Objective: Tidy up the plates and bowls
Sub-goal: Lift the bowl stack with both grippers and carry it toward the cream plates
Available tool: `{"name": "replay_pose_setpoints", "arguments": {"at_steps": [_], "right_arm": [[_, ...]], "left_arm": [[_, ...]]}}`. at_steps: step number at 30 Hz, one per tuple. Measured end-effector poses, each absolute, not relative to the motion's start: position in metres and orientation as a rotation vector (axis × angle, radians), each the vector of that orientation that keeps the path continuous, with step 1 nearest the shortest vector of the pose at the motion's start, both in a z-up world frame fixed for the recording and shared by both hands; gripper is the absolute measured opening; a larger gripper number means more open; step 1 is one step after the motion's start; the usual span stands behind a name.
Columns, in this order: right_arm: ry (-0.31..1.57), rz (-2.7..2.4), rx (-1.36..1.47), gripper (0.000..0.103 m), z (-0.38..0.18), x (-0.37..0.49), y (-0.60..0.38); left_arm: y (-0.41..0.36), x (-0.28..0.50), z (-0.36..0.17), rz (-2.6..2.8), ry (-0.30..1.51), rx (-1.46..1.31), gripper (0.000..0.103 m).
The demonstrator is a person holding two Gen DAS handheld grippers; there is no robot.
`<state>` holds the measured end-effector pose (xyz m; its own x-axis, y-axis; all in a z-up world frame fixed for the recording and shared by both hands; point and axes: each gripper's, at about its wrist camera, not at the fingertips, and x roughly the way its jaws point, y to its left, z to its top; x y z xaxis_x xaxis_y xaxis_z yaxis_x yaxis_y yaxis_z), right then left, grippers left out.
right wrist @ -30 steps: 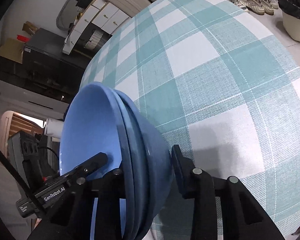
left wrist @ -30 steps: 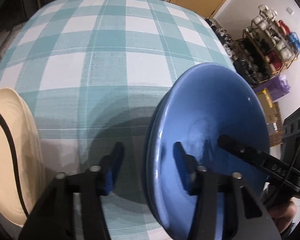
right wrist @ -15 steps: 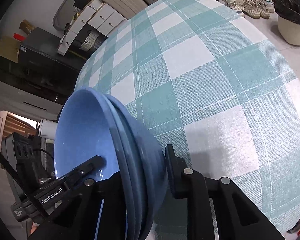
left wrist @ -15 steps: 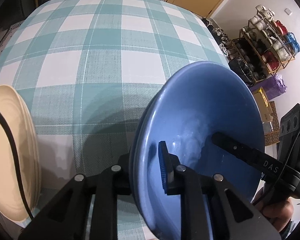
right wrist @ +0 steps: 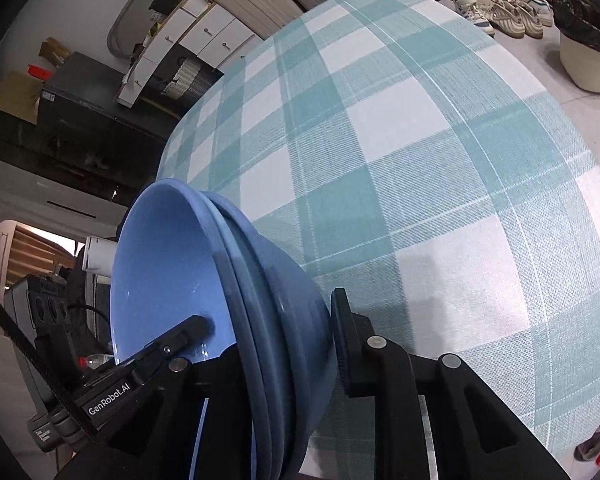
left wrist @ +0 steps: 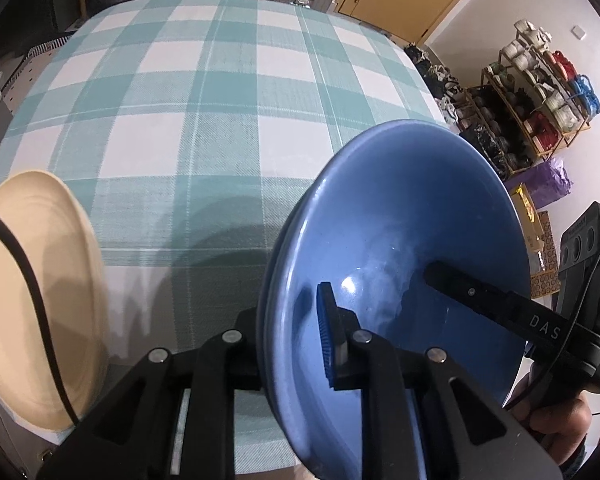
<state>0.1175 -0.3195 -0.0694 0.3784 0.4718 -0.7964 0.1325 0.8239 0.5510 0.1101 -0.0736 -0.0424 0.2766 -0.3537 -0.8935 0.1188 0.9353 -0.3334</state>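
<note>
A stack of blue bowls (left wrist: 400, 232) is held tilted on edge above the near part of the checked table (left wrist: 220, 120). My left gripper (left wrist: 292, 340) is shut on the stack's rim, one finger inside and one outside. My right gripper (right wrist: 276, 344) is shut on the opposite rim of the same blue bowls (right wrist: 172, 264). Each gripper's finger shows in the other's view, inside the top bowl. A stack of cream plates (left wrist: 32, 292) sits at the table's near left edge, left of my left gripper.
A cable (left wrist: 28, 280) crosses in front of the cream plates. A shoe rack (left wrist: 540, 92) stands right of the table. Drawers and a dark cabinet (right wrist: 100, 120) stand behind it, and a bin (right wrist: 588, 56) and shoes lie on the floor.
My left gripper went from open beside the bowls to shut on their rim. The bowl stack has risen and tilted slightly, with both grippers on it.
</note>
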Motion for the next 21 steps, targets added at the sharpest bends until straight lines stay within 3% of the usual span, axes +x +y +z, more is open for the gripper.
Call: {"name": "replay_pose_setpoints", "arguments": {"at_steps": [21], "right_arm": [[1.201, 0.415, 0.495, 0.017, -0.006, 0.126, -0.161]], "left_arm": [[0.075, 0.089, 0.017, -0.134, 1.157, -0.317, 0.017]]}}
